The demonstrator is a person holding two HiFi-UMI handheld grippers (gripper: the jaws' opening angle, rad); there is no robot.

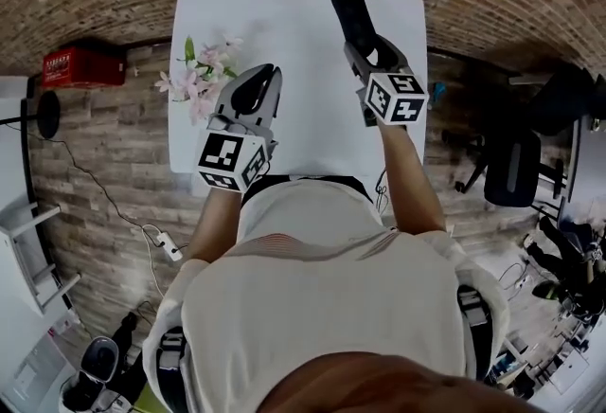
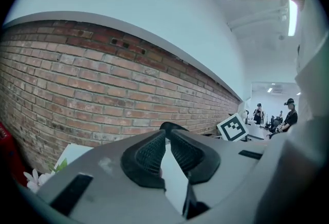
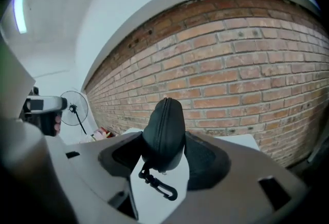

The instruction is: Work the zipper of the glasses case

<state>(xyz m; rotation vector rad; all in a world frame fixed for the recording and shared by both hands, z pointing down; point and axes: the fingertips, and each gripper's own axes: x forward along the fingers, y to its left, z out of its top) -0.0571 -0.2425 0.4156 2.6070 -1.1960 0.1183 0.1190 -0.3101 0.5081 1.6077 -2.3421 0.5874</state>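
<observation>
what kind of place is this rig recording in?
Probably an indoor office or lab workspace: a brick wall behind a white table, an office chair off to the side, a pedestal fan, and people in a lit room beyond.

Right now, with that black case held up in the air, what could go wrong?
The right fingers pinch only one end of the case, above the table; it might slip and drop. The left fingers are shut and empty, so nothing steadies the case for pulling the zipper. The flowers lie near the left fingers and could get knocked.
</observation>
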